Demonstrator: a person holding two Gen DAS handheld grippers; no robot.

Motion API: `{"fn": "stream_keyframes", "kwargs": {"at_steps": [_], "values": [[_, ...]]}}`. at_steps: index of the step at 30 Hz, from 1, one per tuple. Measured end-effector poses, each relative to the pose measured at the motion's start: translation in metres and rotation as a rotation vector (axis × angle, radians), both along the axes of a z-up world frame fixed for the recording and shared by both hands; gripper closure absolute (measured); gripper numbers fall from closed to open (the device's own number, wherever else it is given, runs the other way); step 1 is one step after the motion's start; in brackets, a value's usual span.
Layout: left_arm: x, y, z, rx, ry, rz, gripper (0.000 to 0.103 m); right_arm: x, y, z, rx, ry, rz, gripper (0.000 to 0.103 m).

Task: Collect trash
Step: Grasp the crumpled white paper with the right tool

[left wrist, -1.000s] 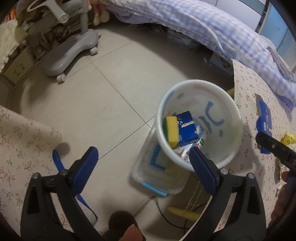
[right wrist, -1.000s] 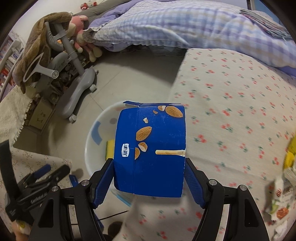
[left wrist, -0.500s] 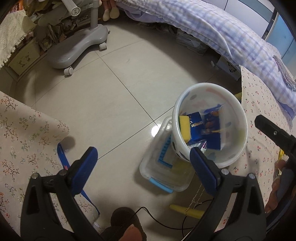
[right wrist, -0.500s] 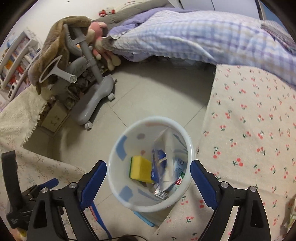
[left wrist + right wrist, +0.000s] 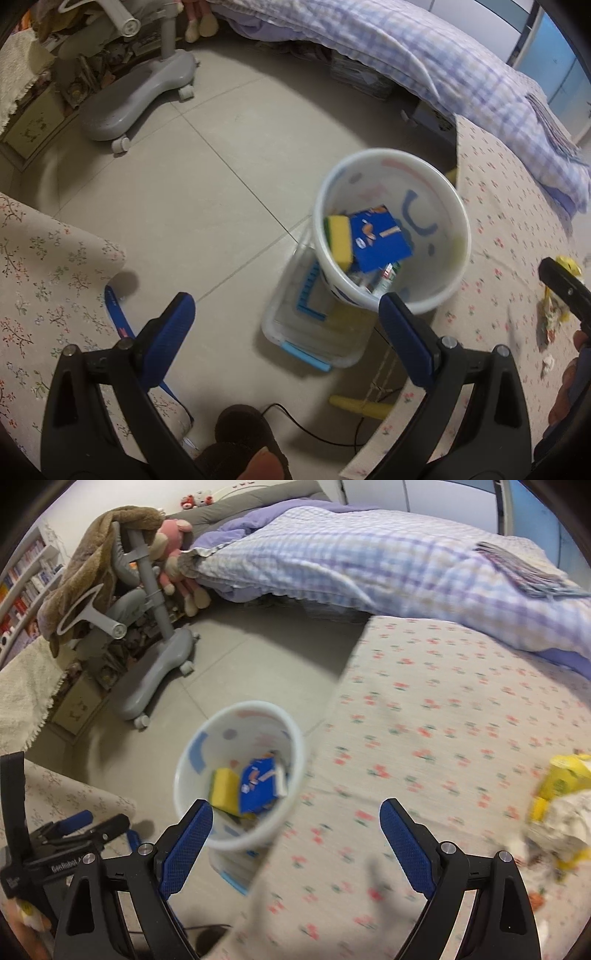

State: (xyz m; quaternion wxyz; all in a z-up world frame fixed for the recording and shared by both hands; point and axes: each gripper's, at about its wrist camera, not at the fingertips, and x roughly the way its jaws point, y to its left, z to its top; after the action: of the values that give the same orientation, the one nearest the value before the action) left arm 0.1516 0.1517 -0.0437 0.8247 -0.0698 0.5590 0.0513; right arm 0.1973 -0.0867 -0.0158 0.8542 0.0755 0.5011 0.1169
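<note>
We see the white trash bucket standing on the tiled floor just beside the cherry-print tablecloth, and in it lie the blue snack box and a yellow sponge. Our right gripper stands with its jaws wide and nothing between them, above the cloth's edge, with crumpled yellow wrappers on the cloth at its right. Our left gripper also gapes wide and empty over the floor.
</note>
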Motion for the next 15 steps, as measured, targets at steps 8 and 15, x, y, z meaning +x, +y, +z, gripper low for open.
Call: {"fn": "stream_keyframes", "kwargs": {"at_steps": [8,15], "values": [[-0.004,-0.03,0.003,-0.049,0.028,-0.053,0.004,-0.033,-0.072,0.017,-0.093,-0.018,-0.096,0.01],[-0.003,-0.067,0.005,-0.06,0.036,-0.109,0.004,-0.057,-0.148,0.024,-0.093,-0.014,-0.224,0.01]]}}
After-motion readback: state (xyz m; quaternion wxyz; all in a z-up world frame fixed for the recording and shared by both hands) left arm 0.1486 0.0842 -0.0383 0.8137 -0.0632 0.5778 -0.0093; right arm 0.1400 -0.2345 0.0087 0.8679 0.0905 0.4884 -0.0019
